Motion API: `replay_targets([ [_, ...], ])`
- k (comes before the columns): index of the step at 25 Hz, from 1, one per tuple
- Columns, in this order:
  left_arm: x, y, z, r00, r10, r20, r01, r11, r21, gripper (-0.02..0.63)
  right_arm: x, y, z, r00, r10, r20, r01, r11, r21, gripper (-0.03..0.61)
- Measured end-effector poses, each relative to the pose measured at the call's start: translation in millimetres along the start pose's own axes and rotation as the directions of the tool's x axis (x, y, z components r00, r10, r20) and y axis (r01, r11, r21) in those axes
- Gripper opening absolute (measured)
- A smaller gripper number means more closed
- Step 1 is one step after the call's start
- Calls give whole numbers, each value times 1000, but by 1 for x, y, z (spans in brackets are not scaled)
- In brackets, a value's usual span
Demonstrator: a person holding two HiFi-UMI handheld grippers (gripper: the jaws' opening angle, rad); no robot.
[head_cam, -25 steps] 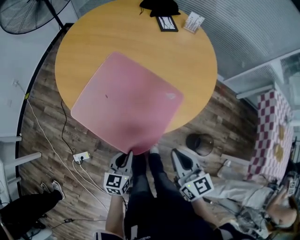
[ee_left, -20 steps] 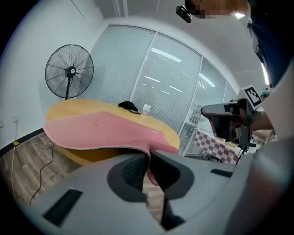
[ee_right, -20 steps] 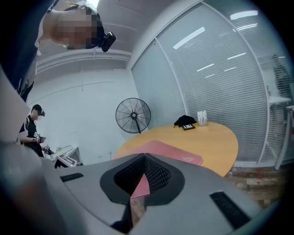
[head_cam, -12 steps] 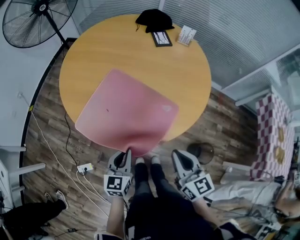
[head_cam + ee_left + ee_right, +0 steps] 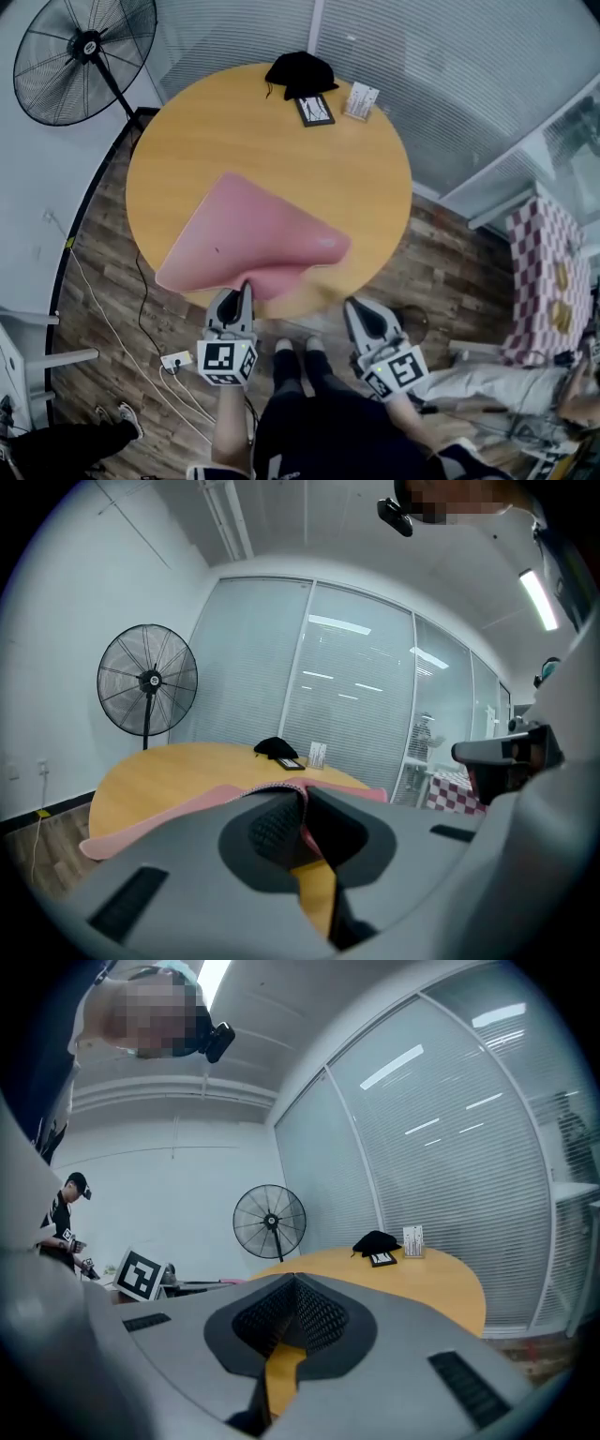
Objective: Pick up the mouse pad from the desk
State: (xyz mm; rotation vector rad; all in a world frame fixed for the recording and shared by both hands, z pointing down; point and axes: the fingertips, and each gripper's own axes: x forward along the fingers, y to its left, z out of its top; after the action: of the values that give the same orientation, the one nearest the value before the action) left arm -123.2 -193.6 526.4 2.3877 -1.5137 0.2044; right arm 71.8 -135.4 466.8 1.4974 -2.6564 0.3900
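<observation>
A large pink mouse pad [image 5: 253,239] lies partly on the round wooden table [image 5: 361,187]. Its near corner is raised and the sheet curls up from the tabletop. My left gripper [image 5: 246,291] is shut on that near corner, at the table's front edge. In the left gripper view the pad's thin stitched edge [image 5: 281,790] sits pinched between the jaws, and the pink sheet [image 5: 159,817] sags away to the left. My right gripper [image 5: 362,311] hangs off the table's front right edge, apart from the pad. Its jaws [image 5: 293,1281] are shut with nothing in them.
At the table's far edge sit a black cloth bundle [image 5: 300,69], a small dark-framed card [image 5: 314,110] and a white card stand [image 5: 361,100]. A standing fan [image 5: 82,54] is at the far left. Glass partitions with blinds run behind. Cables and a power strip [image 5: 178,360] lie on the floor.
My left gripper has risen with the pad's near corner, and the flat pad now curls up off the table. The right gripper has risen slightly.
</observation>
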Motion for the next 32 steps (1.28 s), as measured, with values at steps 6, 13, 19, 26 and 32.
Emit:
replay_targets([
  [6, 19, 11, 51, 999, 20, 51, -23, 998, 62, 20, 8, -13, 25, 999, -13, 52, 14, 1000, -14, 2],
  [13, 50, 14, 126, 991, 11, 136, -31, 988, 149, 20, 17, -34, 58, 993, -38, 112, 40, 999, -22, 2],
  [19, 66, 16, 189, 975, -7, 221, -40, 977, 208, 20, 20, -44, 85, 984, -44, 174, 52, 998, -43, 2],
  [26, 58, 12, 258, 942, -21, 334, -71, 963, 260, 20, 20, -49, 112, 974, -43, 224, 57, 997, -58, 2],
  [32, 24, -10, 303, 915, -58, 400, -97, 930, 356, 20, 16, -45, 134, 962, -24, 272, 52, 994, -96, 2],
])
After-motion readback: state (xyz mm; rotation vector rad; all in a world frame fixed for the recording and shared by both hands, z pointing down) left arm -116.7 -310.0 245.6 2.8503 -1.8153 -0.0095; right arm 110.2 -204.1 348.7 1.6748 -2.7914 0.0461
